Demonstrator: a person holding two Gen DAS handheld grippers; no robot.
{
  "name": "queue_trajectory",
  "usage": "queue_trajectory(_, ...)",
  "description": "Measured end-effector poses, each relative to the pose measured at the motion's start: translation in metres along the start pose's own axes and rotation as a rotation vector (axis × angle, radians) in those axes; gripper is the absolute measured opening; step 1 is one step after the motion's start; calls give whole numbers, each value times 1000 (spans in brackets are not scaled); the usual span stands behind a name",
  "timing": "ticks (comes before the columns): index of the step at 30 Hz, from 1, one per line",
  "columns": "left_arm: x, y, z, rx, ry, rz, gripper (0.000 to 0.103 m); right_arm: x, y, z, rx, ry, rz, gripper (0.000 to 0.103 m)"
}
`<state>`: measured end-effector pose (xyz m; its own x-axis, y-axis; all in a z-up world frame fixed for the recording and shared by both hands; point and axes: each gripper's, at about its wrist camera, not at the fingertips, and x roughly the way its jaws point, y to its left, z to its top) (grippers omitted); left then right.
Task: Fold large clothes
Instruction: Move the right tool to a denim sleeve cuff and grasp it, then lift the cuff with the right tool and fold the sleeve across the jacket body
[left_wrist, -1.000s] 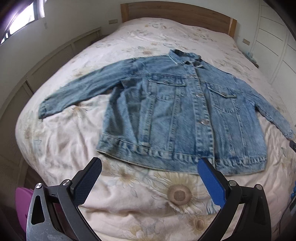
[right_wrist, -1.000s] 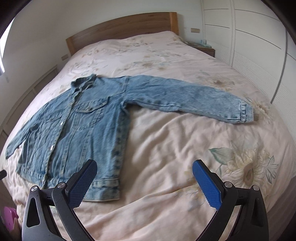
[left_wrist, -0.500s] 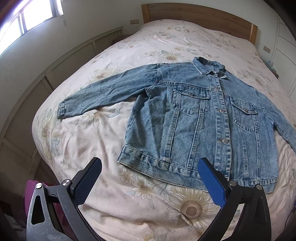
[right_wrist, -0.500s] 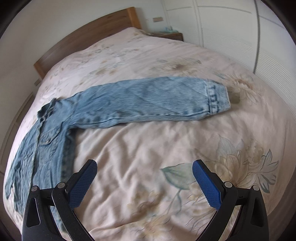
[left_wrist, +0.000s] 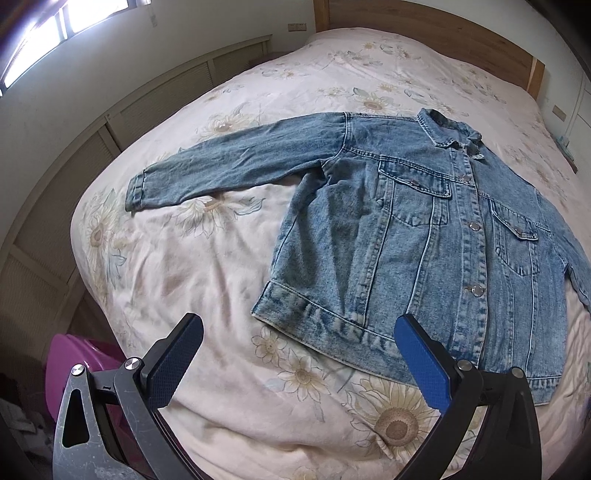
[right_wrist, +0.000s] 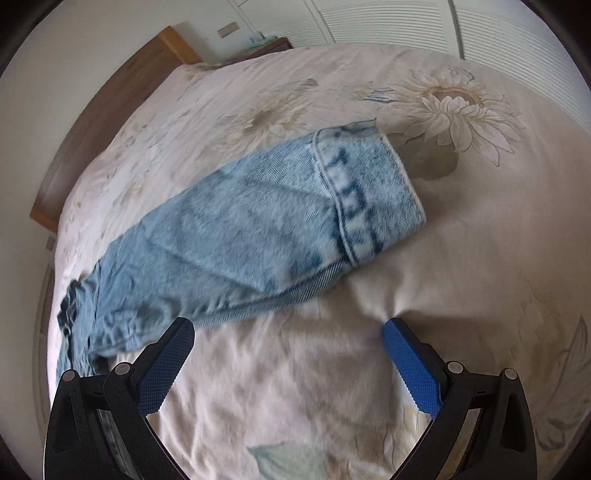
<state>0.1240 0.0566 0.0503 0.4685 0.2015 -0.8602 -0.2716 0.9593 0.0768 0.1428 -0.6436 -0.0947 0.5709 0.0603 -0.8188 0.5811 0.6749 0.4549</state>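
Stonewashed denim jacket (left_wrist: 424, 236) lies flat on flowered sheet (left_wrist: 221, 295); left tool (left_wrist: 299, 354) and right tool (right_wrist: 288, 354) gape, empty

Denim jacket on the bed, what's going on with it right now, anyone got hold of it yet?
Not yet. The denim jacket lies spread flat, front up and buttoned, on the floral bedspread, both sleeves stretched out sideways. A person holds a gripper in each hand. The left gripper is open, above the bedspread near the jacket's hem. The right gripper is open too, low over the bed near the cuff of the other sleeve, gripping nothing. No fold has been made.
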Motion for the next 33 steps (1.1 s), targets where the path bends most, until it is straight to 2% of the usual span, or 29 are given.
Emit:
queue_trajectory(5,4,-2,1,8,5,-4,102,6,-20,22,121,-32,52,92)
queue_trajectory(10,11,-3,1,9,17,-12,102,8,-34,37,192,-49,55,58)
queue_trajectory(19,20,0,6,3,22,-34,102,2,-49,45,232,-58,64,24)
queue_trajectory(22,23,3,8,-5,19,-46,102,-1,-41,48,217,-70,71,19)
queue_trajectory(26,27,9,7,-22,21,-61,102,-7,-26,56,220,-88,108,17)
queue_trajectory(33,39,25,1,-47,31,-83,102,-13,27,67,129,-88,136,16)
